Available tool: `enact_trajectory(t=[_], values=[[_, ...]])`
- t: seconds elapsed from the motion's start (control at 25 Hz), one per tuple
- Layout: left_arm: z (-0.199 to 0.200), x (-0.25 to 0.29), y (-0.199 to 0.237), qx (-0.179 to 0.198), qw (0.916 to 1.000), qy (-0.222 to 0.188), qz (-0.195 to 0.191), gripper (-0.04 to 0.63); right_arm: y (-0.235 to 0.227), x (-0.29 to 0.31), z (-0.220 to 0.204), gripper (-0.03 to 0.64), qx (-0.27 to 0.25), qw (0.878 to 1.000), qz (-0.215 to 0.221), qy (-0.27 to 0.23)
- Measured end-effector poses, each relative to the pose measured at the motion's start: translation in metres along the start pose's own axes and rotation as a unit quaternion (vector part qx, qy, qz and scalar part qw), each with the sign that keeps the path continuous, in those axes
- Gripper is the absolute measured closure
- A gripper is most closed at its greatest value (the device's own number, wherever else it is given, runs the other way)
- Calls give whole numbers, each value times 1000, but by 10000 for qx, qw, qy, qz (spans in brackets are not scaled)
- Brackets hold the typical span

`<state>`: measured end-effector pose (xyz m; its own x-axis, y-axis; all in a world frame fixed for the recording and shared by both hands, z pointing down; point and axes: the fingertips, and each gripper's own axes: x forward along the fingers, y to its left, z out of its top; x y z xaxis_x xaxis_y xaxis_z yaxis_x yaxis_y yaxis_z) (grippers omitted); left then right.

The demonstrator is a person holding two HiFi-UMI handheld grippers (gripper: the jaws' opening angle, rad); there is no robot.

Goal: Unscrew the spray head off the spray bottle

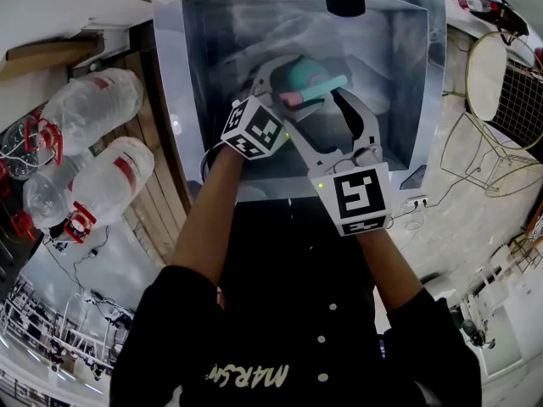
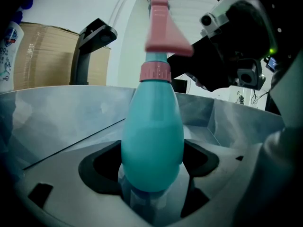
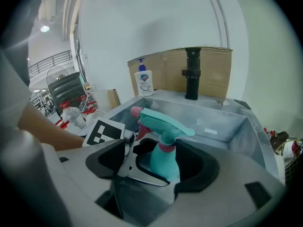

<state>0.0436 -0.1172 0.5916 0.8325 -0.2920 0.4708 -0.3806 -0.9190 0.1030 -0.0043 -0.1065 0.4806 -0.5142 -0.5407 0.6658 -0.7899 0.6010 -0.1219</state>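
Observation:
A teal spray bottle [image 1: 297, 73] stands upright over a steel sink [image 1: 197, 100]. My left gripper [image 1: 276, 75] is shut on the bottle's rounded body [image 2: 152, 141], which fills the space between its dark pads. Above that, the left gripper view shows a pink collar [image 2: 155, 72] and pink trigger [image 2: 166, 38]. In the right gripper view the teal spray head [image 3: 163, 122] with its pink nozzle [image 3: 136, 110] points left. My right gripper [image 3: 158, 167] is open around the neck just under the collar [image 3: 166, 146], with a gap on the left side. The left gripper's marker cube [image 3: 104, 132] lies close beside it.
A black faucet [image 3: 191, 79] rises at the sink's far rim, before a cardboard sheet [image 3: 165, 72]. A white soap dispenser [image 3: 144, 82] stands to its left. Large clear water jugs [image 1: 93, 100] lie on the floor at the left, a wire chair [image 1: 501, 75] at the right.

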Motion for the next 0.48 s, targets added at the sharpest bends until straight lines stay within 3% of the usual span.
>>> enact_trajectory(t=[0.48], values=[[-5, 1, 0, -21, 10000, 52, -15, 202, -3, 15, 12, 242, -86, 9988, -167, -448]])
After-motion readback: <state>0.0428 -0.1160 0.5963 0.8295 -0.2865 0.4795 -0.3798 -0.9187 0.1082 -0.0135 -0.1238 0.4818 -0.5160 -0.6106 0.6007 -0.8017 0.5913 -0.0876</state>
